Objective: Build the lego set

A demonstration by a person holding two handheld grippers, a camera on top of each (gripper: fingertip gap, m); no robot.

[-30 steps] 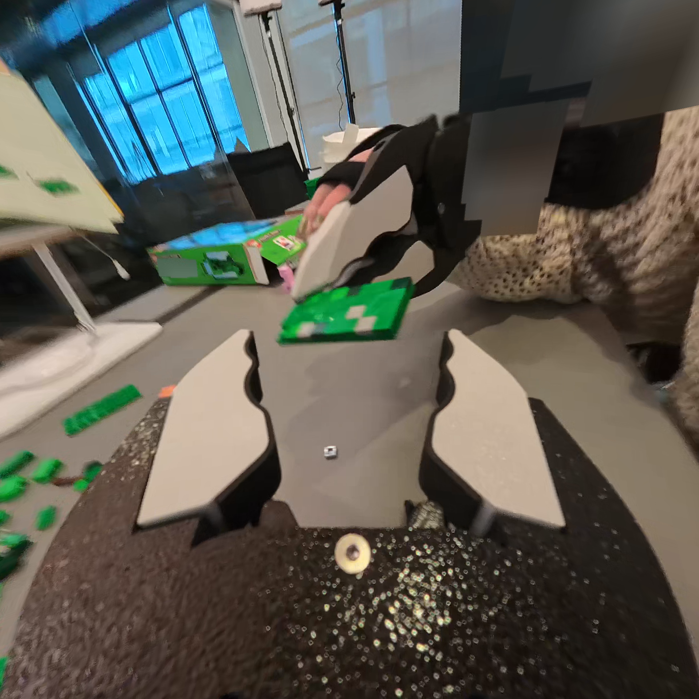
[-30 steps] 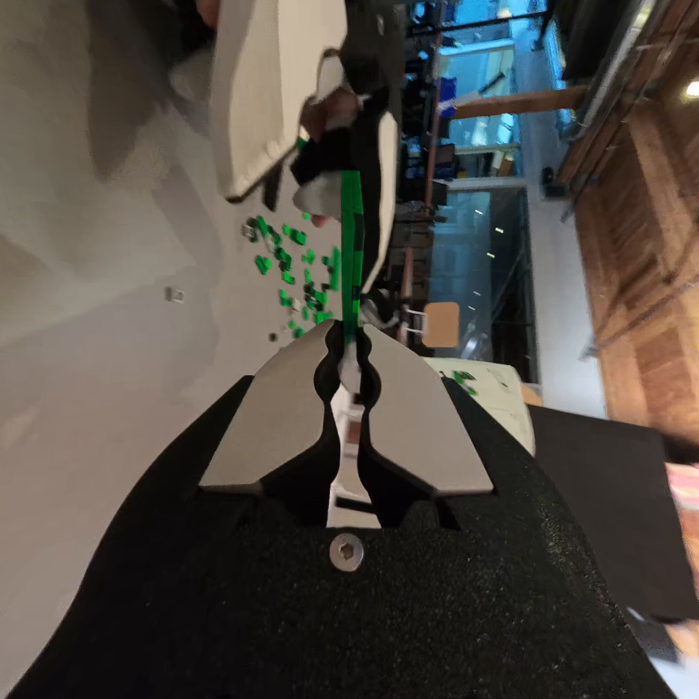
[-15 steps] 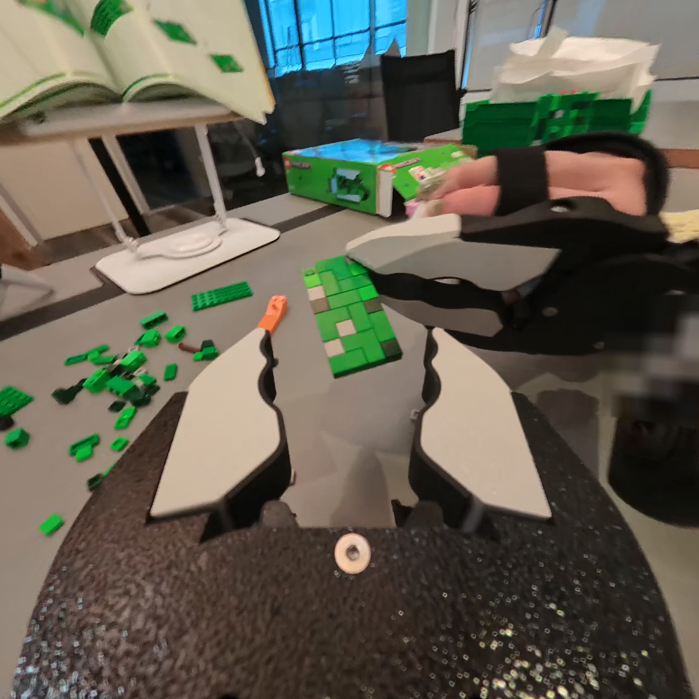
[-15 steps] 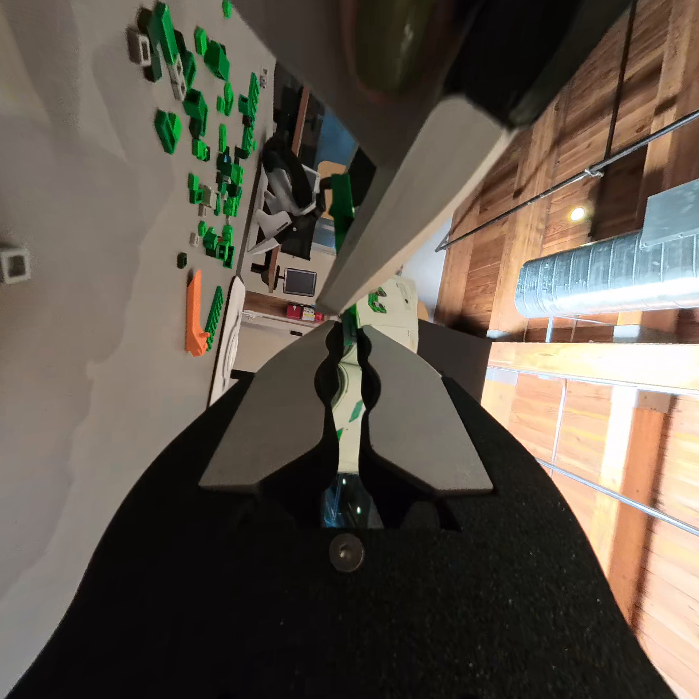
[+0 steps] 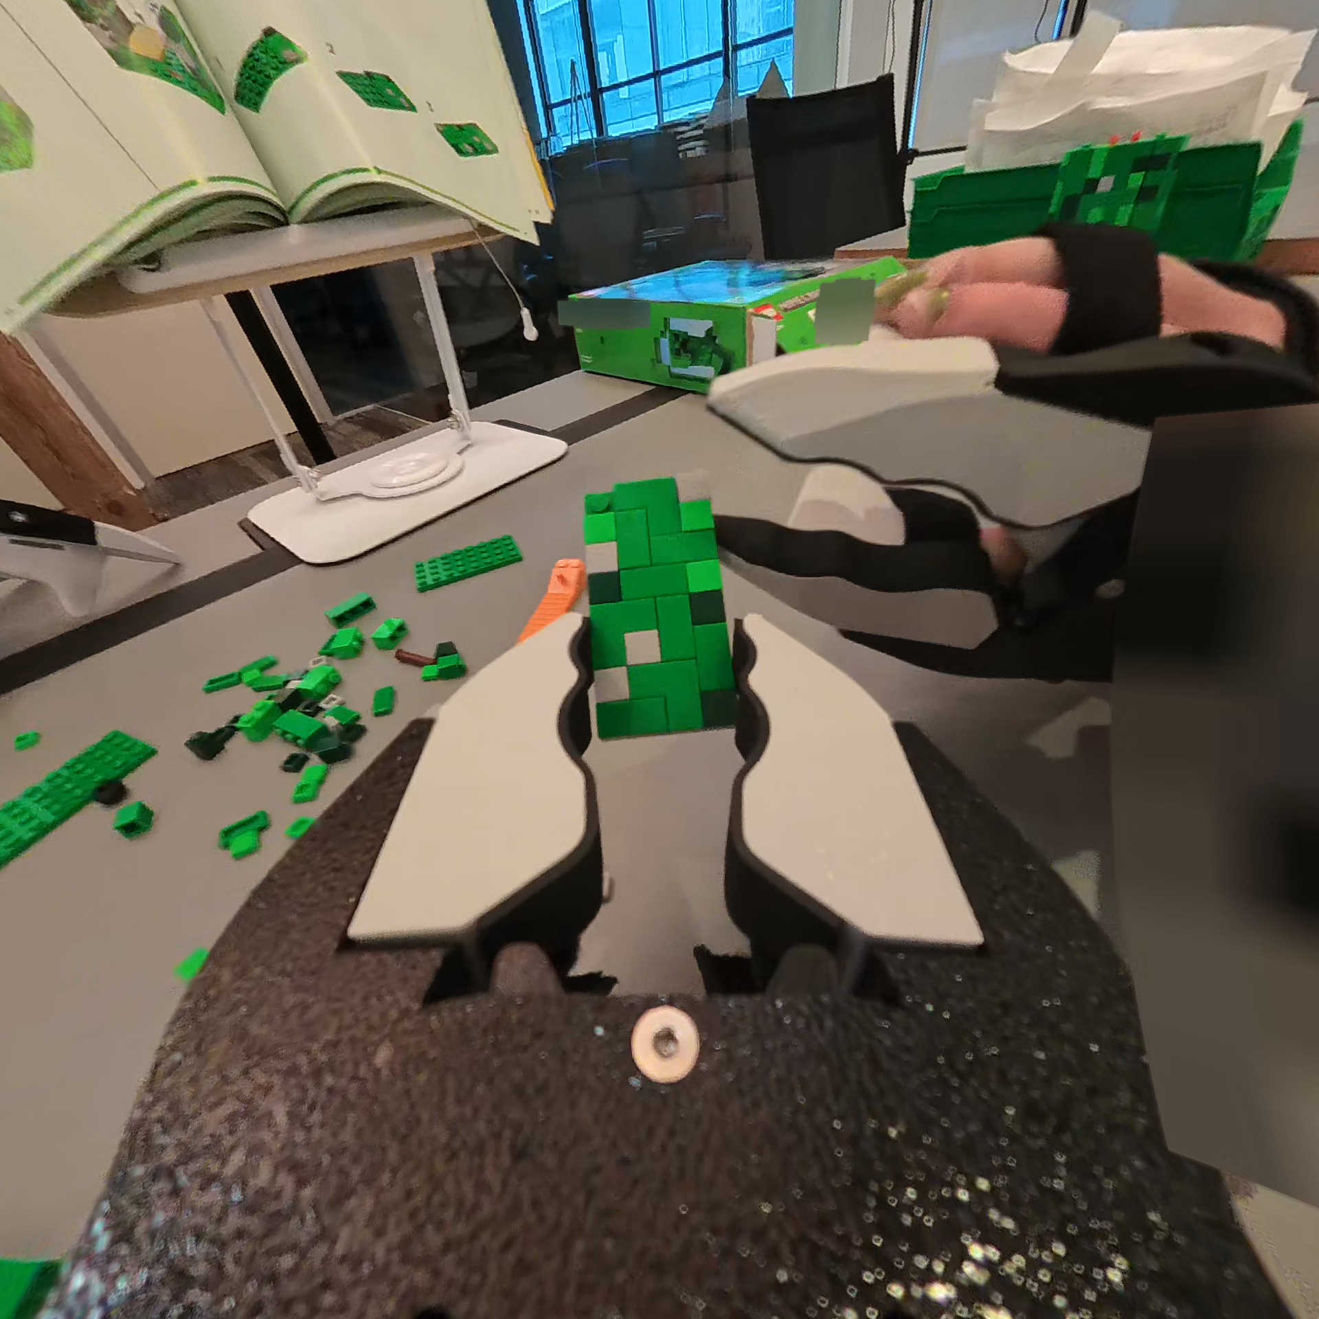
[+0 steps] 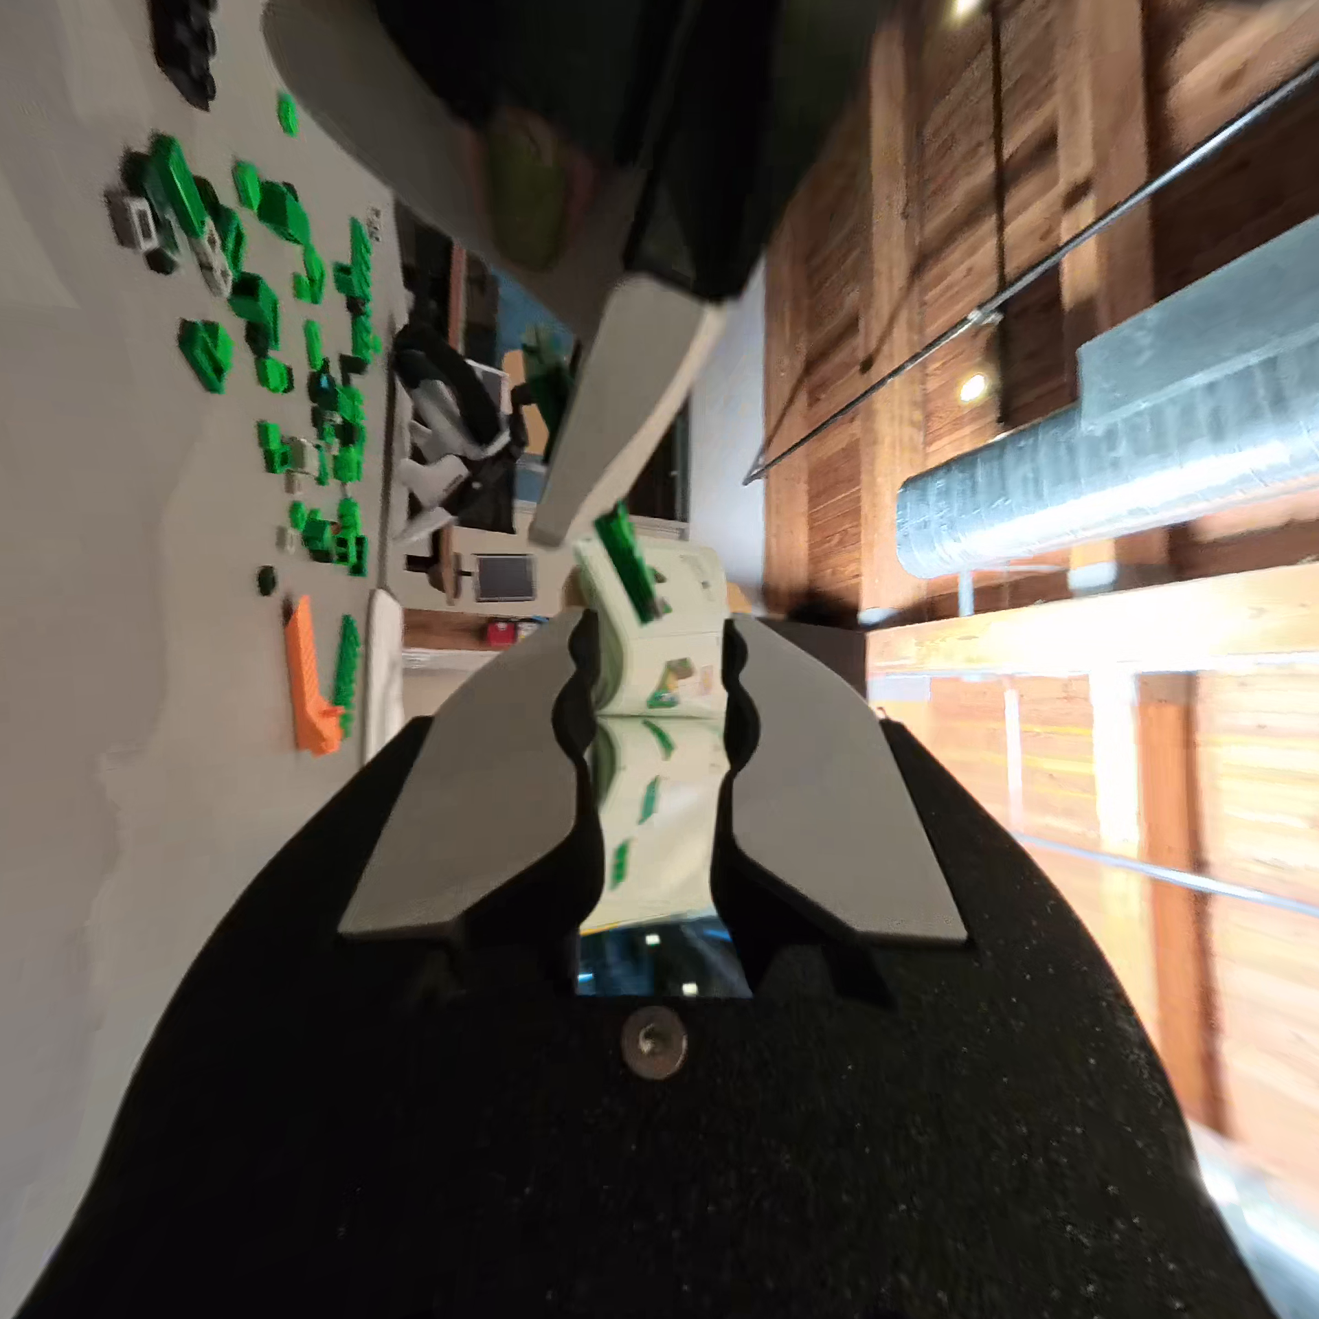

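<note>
A flat panel of green and grey lego tiles (image 5: 657,599) sits between the fingertips of my left gripper (image 5: 660,628), which is shut on its two long edges and holds it above the grey table (image 5: 143,892). My right gripper (image 5: 721,464) is to the right of the panel, its jaws apart and empty. In the right wrist view the right gripper (image 6: 657,621) is open, and the panel (image 6: 628,564) shows edge-on just beyond its tips, beside a left gripper finger (image 6: 607,428).
Loose green pieces (image 5: 300,714) lie on the table at the left, with green plates (image 5: 467,564) and an orange brick separator (image 5: 553,599). An open instruction book (image 5: 271,107) stands on a stand at the back left. The lego box (image 5: 714,321) lies behind.
My right gripper has opened and let go of the green panel. My left gripper has moved onto the panel and closed on its edges.
</note>
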